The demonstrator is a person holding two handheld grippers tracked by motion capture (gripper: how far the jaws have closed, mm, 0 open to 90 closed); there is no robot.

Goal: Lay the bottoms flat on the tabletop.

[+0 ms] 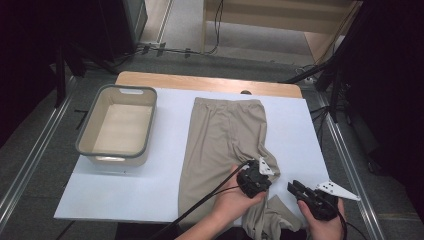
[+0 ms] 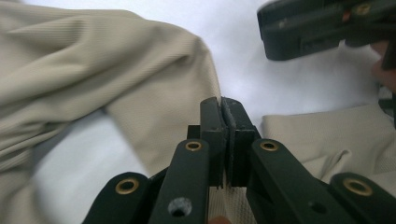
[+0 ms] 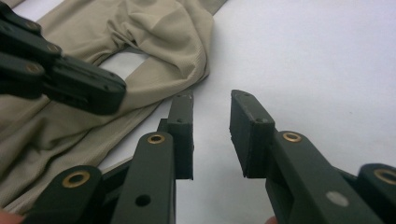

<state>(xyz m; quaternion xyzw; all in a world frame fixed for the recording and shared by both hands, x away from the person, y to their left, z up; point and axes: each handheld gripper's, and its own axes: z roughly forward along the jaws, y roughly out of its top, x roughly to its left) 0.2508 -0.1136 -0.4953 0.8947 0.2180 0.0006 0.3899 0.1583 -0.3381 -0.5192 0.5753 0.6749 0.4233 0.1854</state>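
Note:
Beige trousers [image 1: 225,135] lie lengthwise on the white tabletop [image 1: 145,190], waistband at the far end. Their right leg is folded back and bunched near the front edge. My left gripper [image 1: 261,172] is over that fold. In the left gripper view its jaws are together on the edge of the trousers [image 2: 140,84], and the cloth arches up off the table. My right gripper [image 1: 295,186] is just to its right, open over bare table with nothing between its fingers [image 3: 252,126]. The right gripper view has the left gripper [image 3: 70,84] over the trousers [image 3: 154,32].
A cream basin with a grey rim [image 1: 150,125] stands empty on the left of the table. A wooden strip [image 1: 200,80] runs along the table's far edge. Metal rails, stands and cables flank the table on the floor.

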